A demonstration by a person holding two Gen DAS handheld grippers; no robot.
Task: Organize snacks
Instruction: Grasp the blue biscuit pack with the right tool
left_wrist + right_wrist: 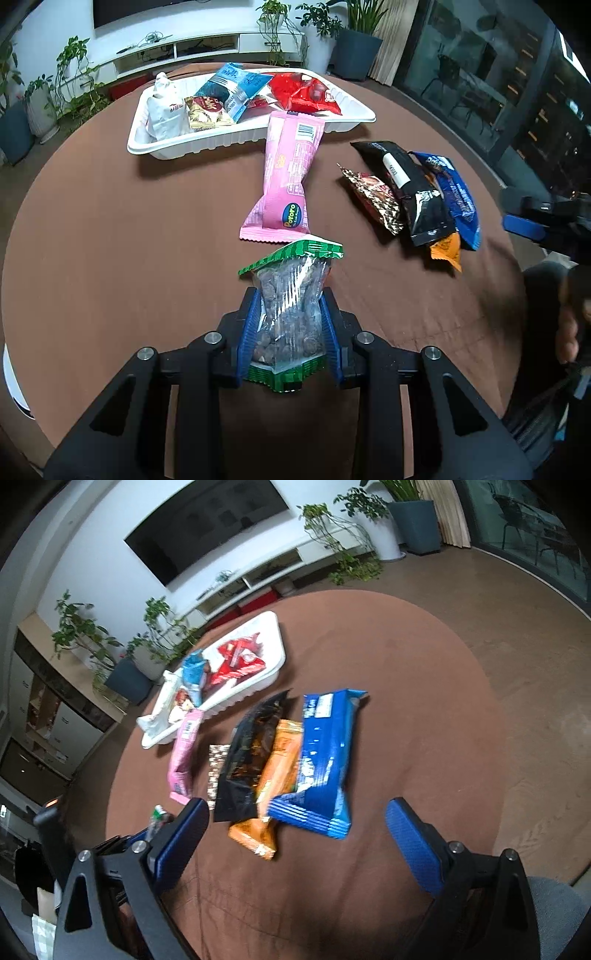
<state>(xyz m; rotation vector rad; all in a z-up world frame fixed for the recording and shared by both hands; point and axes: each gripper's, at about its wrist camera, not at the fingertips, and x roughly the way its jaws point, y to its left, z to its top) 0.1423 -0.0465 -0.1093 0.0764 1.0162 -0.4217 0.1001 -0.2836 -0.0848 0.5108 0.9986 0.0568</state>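
Both cams ride the grippers, tilted down at the round table (pixel 110 258). Left sits close, right further back; both catch the white tray (pixel 184 147) and the loose snack pile.

The tabletop (pixel 110 240) is covered with matt brown cloth. The tray (pixel 207 146) is smooth white plastic with a ribbed wall. The nut bag (pixel 291 295) is clear glossy film with green edges. The pink pack (pixel 288 173) and the blue pack (pixel 325 760) are shiny plastic. The left claw (pixel 290 325) has ribbed blue pads on matt black arms.
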